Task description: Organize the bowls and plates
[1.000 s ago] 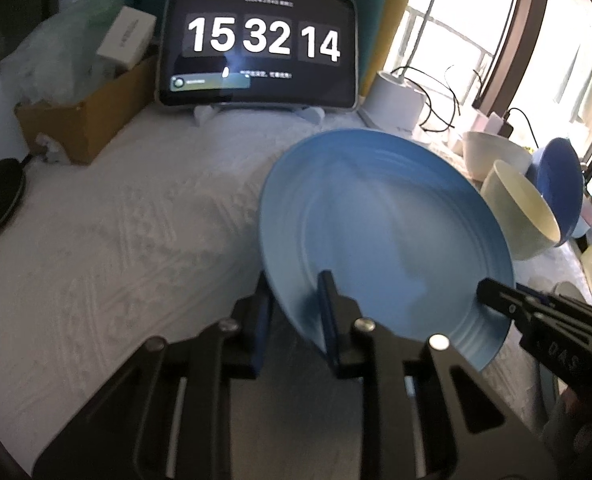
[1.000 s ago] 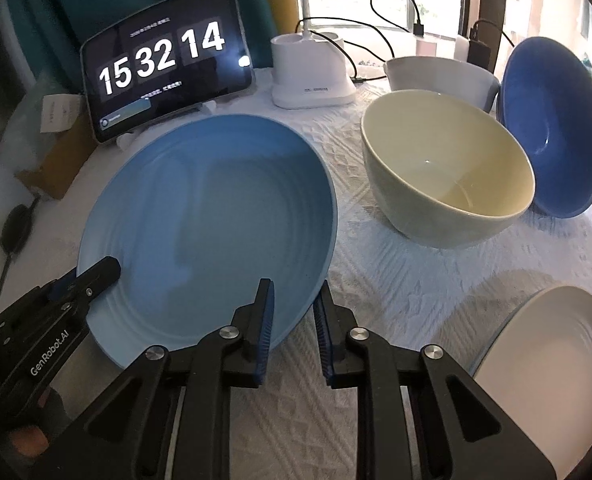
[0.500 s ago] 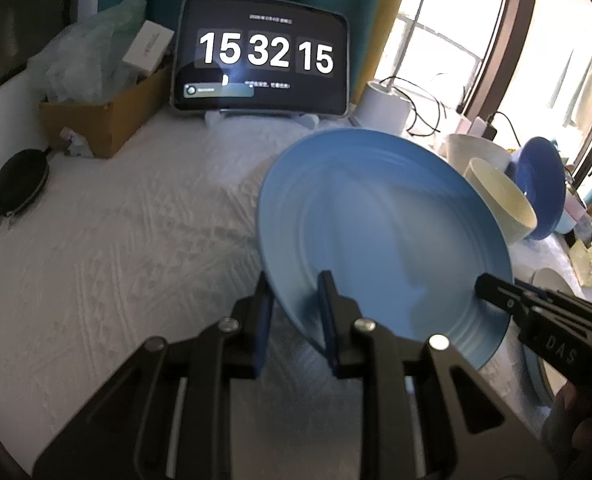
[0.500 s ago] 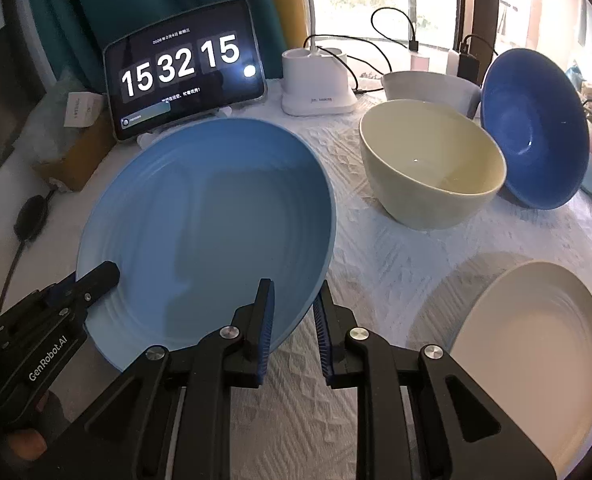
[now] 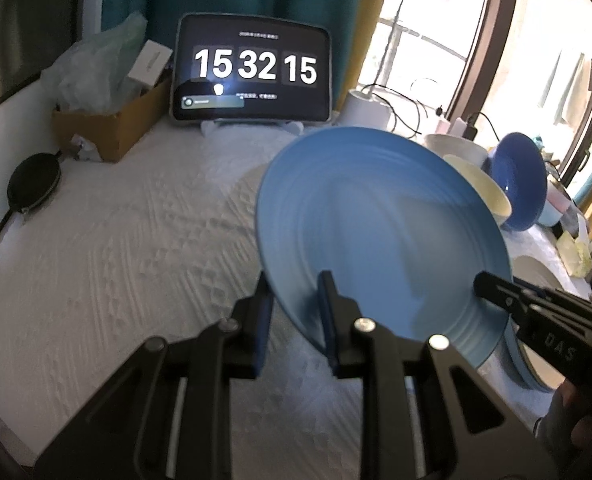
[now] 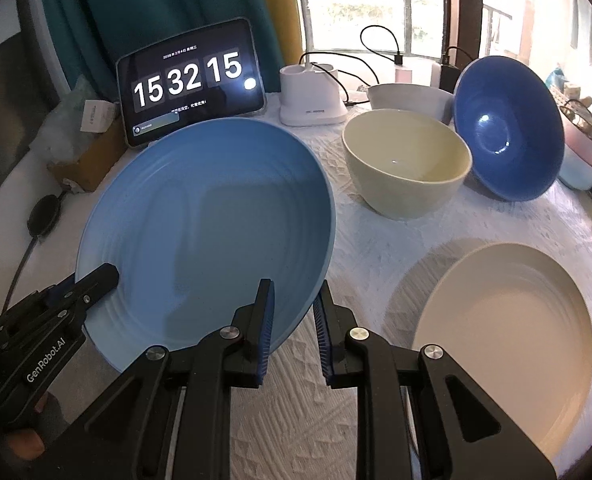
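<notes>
A large light blue plate (image 5: 379,232) (image 6: 208,224) is held in the air above the white cloth by both grippers. My left gripper (image 5: 294,300) is shut on its left rim. My right gripper (image 6: 294,312) is shut on its right rim. Each gripper shows in the other's view, the left one (image 6: 96,280) and the right one (image 5: 491,288). A cream plate (image 6: 503,336) lies flat at the lower right. A cream bowl (image 6: 407,160), a tilted dark blue bowl (image 6: 507,132) and a white bowl (image 6: 411,94) stand behind.
A tablet clock (image 6: 190,82) stands at the back, a white charger base (image 6: 309,98) with cables beside it. A cardboard box (image 5: 108,120) with bags and a black round pad (image 5: 34,182) sit at the left. Pink and pale blue bowls (image 6: 583,160) sit at the far right.
Both grippers have lifted the blue plate higher above the cloth. The cream plate at the lower right has come fully into the right wrist view.
</notes>
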`<state>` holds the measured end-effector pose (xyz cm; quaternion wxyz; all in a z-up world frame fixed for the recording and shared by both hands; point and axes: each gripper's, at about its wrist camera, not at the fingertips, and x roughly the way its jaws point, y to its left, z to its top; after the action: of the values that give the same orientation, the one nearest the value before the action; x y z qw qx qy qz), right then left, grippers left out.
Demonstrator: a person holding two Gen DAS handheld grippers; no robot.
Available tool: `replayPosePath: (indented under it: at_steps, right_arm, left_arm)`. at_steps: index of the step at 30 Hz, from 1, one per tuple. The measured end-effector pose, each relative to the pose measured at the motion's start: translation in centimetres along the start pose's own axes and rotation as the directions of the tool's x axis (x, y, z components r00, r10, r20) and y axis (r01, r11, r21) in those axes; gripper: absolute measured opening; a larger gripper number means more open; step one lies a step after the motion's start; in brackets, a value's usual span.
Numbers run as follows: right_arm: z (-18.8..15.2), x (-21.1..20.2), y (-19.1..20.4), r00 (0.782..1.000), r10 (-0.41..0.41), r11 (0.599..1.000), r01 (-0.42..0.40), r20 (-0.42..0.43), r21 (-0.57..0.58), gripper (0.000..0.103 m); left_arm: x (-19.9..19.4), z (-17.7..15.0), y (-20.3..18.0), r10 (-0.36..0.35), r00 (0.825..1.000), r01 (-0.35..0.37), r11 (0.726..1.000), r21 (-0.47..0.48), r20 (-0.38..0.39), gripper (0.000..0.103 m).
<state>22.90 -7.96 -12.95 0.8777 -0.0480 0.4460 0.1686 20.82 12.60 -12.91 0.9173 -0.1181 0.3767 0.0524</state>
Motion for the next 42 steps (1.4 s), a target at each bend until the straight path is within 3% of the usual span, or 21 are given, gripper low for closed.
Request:
replayPosePath:
  at_steps: [42]
  right_arm:
    - [-6.2, -7.1, -10.9, 0.996, -0.050, 0.988, 0.038, 0.076, 0.152, 0.021]
  left_arm:
    - [-2.9, -4.1, -12.7, -0.065, 0.998, 0.067, 0.984, 0.164, -0.018, 0.023]
